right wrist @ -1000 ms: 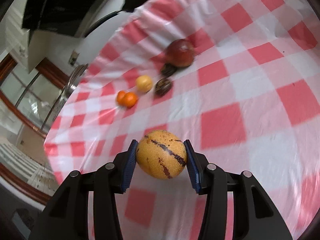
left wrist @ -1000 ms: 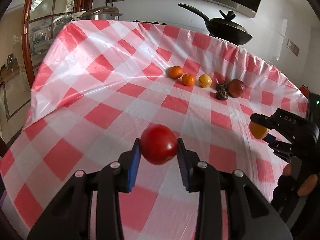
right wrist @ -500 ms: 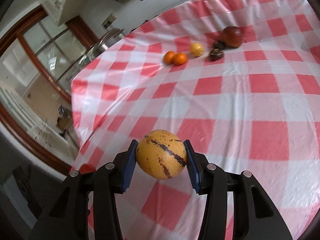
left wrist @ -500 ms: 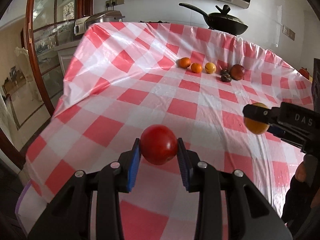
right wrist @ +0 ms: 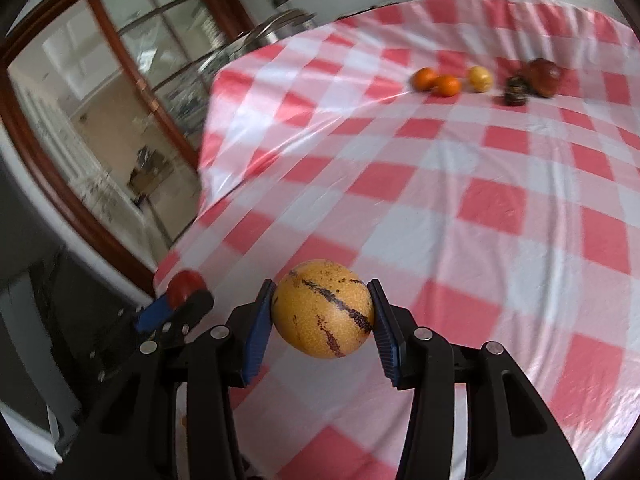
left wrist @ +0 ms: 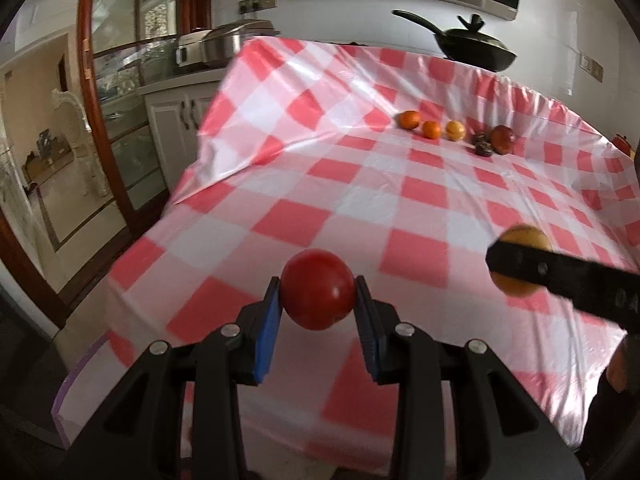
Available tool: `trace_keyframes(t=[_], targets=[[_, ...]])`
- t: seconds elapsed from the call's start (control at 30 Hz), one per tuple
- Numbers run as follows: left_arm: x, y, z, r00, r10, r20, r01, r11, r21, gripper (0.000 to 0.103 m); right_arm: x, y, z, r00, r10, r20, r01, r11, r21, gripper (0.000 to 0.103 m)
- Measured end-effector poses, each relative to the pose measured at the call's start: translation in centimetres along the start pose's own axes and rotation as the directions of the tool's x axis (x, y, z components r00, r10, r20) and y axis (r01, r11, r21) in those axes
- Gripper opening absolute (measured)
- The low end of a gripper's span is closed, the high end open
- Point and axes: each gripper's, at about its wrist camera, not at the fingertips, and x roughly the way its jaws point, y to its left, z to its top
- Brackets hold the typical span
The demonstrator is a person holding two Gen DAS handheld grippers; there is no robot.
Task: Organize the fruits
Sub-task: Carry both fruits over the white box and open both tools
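Above the near edge of a red-and-white checked tablecloth (left wrist: pixel 420 196), the left gripper (left wrist: pixel 318 312) holds a red tomato (left wrist: pixel 318 295) pinched between its blue pads, clear of the cloth. To its right, the right gripper (right wrist: pixel 322 316) clamps a yellow fruit (right wrist: pixel 323 308) streaked with dark brown marks, likewise held in the air over the near part of the table. Both fruits sit squarely between the pads, with nothing seen slipping. Far across the table, a row of fruit lies near the back edge: two oranges (left wrist: pixel 409 119) at the left, then a yellow fruit (left wrist: pixel 455 130), then two small dark fruits (left wrist: pixel 483 149) and a large dark red one (left wrist: pixel 503 139) at the right; motion blur in the right view makes their kinds hard to name. A black pan (left wrist: pixel 474 46) stands behind them. Judged from the row, each held fruit probably belongs beside its like. To do that well, carry them low and level across the cloth, set each down until it rests before easing the pads apart, and keep clear of the round fruits already placed, which would roll at a nudge.
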Motion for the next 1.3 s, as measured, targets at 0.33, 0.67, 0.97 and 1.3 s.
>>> trace_keyframes(t=[0.33,0.67,0.97,1.3], targets=[[-2.3,6.4,-2.8,0.995,0.095,0.009,-0.094,0.991,-0.095,0.036,2.5,7.9,-3.7,0.991,0.072,-0.112,-0.095,0.972,-0.215,0.046],[-2.4,13.4,-8.7,0.978,0.173,-0.113,-0.194,0.957,-0.217,0.036,5.7,16.2,-9.3,0.962,0.1,-0.256,-0.216,0.851,-0.479,0.046],[1.0,17.6,-13.4,0.918,0.25,-0.307,-0.334,0.906,-0.26,0.036,12.3,19.7,-14.9,0.914,-0.018,-0.405,-0.258,0.743,-0.617,0.046],[3.5,21.5,-17.0,0.827,0.27,-0.493,-0.454,0.839,-0.301,0.036,18.3,20.0,-17.9,0.862,-0.13,-0.491,-0.246,0.739,-0.628,0.047]])
